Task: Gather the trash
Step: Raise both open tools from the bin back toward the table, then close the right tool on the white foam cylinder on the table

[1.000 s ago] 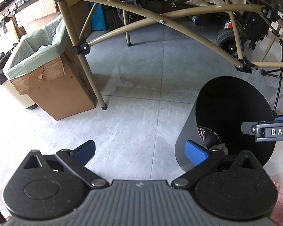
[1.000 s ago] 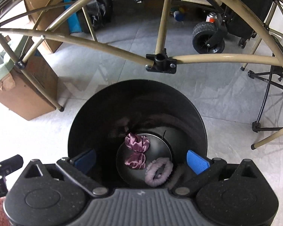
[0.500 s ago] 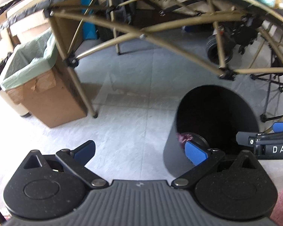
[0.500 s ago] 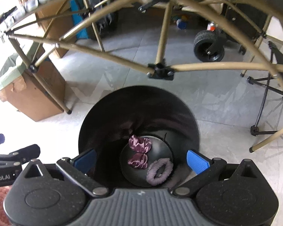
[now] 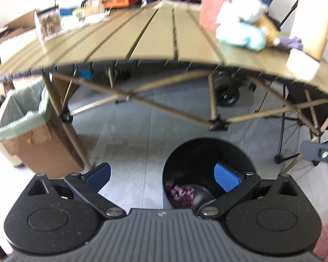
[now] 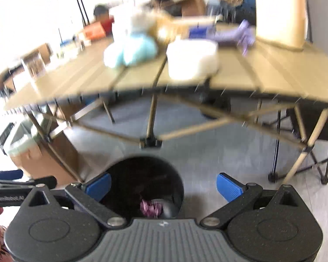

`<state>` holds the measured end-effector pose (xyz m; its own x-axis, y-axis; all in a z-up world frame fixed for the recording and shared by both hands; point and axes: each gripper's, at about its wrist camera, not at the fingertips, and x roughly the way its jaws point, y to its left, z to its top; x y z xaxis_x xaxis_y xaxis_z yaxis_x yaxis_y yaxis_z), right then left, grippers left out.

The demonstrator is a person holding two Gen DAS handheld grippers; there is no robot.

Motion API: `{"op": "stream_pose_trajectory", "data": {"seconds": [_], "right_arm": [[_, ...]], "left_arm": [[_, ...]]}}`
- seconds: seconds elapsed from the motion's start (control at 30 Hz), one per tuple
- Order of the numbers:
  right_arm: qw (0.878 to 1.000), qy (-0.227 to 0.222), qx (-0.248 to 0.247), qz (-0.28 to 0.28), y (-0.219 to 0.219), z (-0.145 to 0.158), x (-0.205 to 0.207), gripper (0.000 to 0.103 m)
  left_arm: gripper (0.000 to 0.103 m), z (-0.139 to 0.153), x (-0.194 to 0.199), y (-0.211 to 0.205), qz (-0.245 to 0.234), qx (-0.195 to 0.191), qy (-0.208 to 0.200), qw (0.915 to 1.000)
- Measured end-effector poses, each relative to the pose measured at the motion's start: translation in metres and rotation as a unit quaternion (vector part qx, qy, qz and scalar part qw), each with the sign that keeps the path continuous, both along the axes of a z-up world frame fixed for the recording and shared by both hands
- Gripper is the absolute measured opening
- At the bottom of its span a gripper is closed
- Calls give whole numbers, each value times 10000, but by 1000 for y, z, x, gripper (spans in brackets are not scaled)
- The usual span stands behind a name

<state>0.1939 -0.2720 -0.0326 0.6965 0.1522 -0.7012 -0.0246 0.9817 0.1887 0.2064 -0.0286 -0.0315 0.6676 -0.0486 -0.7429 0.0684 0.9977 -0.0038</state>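
Note:
A black round bin (image 5: 207,152) (image 6: 146,170) stands on the grey floor under the front edge of a tan slatted folding table (image 5: 155,35) (image 6: 262,72). Purple fabric trash (image 5: 181,193) (image 6: 150,207) lies at its bottom. My left gripper (image 5: 161,174) is open and empty, above and left of the bin. My right gripper (image 6: 164,184) is also open and empty, right above the bin's mouth. On the tabletop lie a light blue and white soft bundle (image 5: 242,35) (image 6: 131,48), a white block (image 6: 192,59) (image 5: 301,63) and purple gloves (image 6: 236,35).
A cardboard box lined with a green bag (image 5: 26,126) (image 6: 32,150) stands at the left by a table leg. Crossed tan struts (image 5: 164,107) run under the table. A folding chair's black legs (image 6: 317,163) stand at the right. Boxes and clutter crowd the table's far side.
Both grippers have risen and tilted up from the bin, so the tabletop and its objects now show. The bin looks smaller and lower. Both stay open and empty.

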Motion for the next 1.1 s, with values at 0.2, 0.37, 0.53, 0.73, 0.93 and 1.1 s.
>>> {"op": "stream_pose_trajectory", "data": {"seconds": [0.2,0.37,0.53,0.73,0.93,1.1], "right_arm": [[9951,-928,233,-260,-29,37,-9,103],[9866,-1577,194,-375,-42,60,-1,103],[9827,-1792,288,-379,-56,70,25,103],[9809,-1877,311,-413,-55,54,55,103],[9796,-1968,-121,-381,-36,33,68,102],[9797,-1951,-328,-310,-24,25,77,93]], "left_arm": [[103,35,8,-17,-194,-195,-459,9986],[103,63,24,-36,-305,-345,-825,9955],[103,79,44,-49,-297,-516,-1096,9922],[103,78,67,-57,-313,-485,-1204,9910],[103,70,79,-46,-192,-583,-1284,9898],[103,64,85,-44,-200,-615,-1210,9905]]}}
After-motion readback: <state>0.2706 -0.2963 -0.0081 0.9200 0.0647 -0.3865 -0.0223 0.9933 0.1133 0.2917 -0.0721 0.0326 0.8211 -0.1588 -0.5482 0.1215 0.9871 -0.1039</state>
